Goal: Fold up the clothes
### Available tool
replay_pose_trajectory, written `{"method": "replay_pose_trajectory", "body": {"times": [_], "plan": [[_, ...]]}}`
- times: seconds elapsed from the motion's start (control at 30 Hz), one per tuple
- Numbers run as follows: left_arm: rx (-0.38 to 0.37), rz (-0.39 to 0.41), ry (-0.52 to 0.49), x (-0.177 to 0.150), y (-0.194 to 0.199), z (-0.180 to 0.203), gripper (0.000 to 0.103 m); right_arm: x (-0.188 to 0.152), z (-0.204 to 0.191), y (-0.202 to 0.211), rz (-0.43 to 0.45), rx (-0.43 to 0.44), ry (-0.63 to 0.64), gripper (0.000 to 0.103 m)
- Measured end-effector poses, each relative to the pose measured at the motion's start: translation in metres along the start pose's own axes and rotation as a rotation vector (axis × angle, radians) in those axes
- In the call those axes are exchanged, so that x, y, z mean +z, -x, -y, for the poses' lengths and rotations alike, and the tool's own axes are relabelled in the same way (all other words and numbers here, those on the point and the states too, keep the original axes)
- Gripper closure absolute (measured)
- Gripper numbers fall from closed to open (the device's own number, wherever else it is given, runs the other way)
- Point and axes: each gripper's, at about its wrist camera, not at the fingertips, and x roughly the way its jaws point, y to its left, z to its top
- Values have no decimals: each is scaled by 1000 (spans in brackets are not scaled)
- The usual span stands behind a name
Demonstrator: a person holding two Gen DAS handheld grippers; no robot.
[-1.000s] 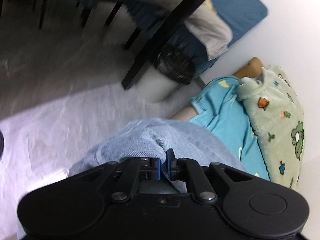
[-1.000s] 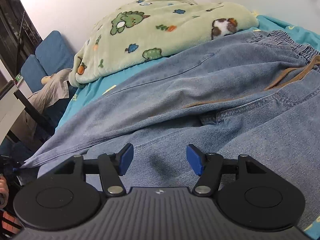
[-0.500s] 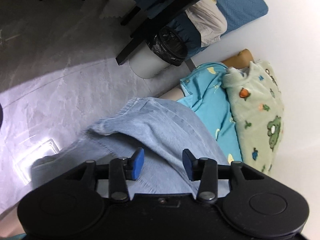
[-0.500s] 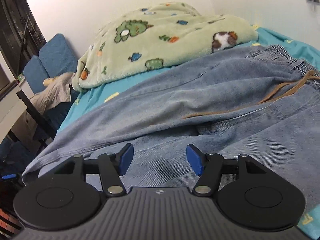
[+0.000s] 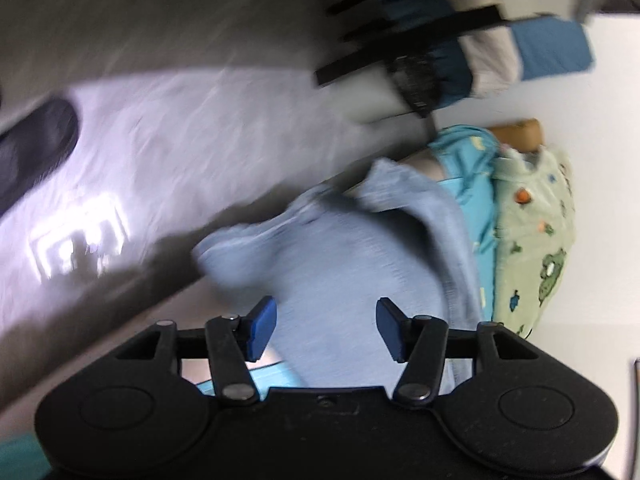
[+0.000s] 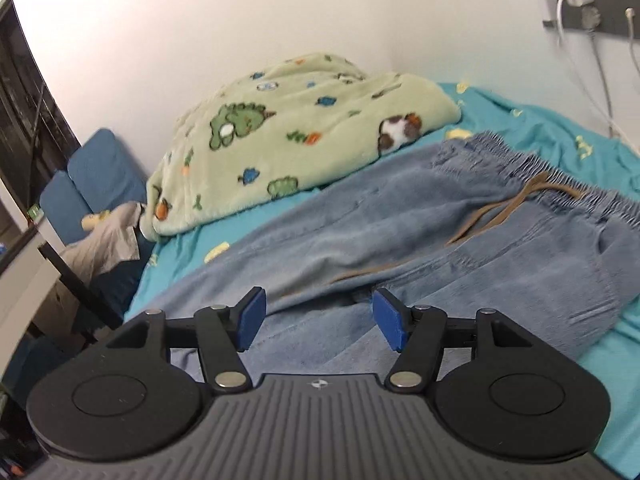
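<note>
Both grippers are spread wide and grip nothing. The right gripper point(image 6: 319, 320) hovers over the blue jeans point(image 6: 400, 232), which lie flat on the teal bedsheet point(image 6: 540, 128) with bare sheet beyond the waistband. The left gripper point(image 5: 326, 330) is above the leg end, which seems, through blur, to droop over the bed's edge. Beyond the jeans, a green blanket point(image 6: 296, 140) is heaped against the wall.

No readable words, numbers or brand names show in either view; only a small round emblem sits on the right gripper point(image 6: 319, 325) body, too small to read.
</note>
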Motion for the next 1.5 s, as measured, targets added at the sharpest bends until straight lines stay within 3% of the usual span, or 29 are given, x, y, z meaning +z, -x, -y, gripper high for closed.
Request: {"method": "replay_pose_trajectory", "body": {"times": [0.23, 0.33, 0.67, 0.83, 1.03, 1.2, 1.3, 1.5], "plan": [[-12, -69, 148, 4, -29, -68, 51, 21, 19, 38, 63, -43, -70, 40], [-20, -83, 181, 9, -41, -80, 51, 30, 30, 52, 90, -66, -107, 40], [-26, -106, 278, 18, -82, -109, 51, 41, 111, 48, 149, -249, -420, 39], [-56, -106, 325, 24, -95, -114, 51, 37, 130, 42, 144, -289, -514, 37], [-100, -102, 327, 29, -103, -103, 52, 33, 151, 35, 137, -337, -627, 29], [-96, -91, 304, 32, -106, -90, 53, 30, 166, 26, 122, -369, -698, 28], [-106, -74, 289, 33, -106, -85, 62, 28, 170, 16, 98, -379, -704, 28], [-114, -32, 275, 34, -100, -78, 94, 19, 186, 2, 50, -430, -752, 29]]}}
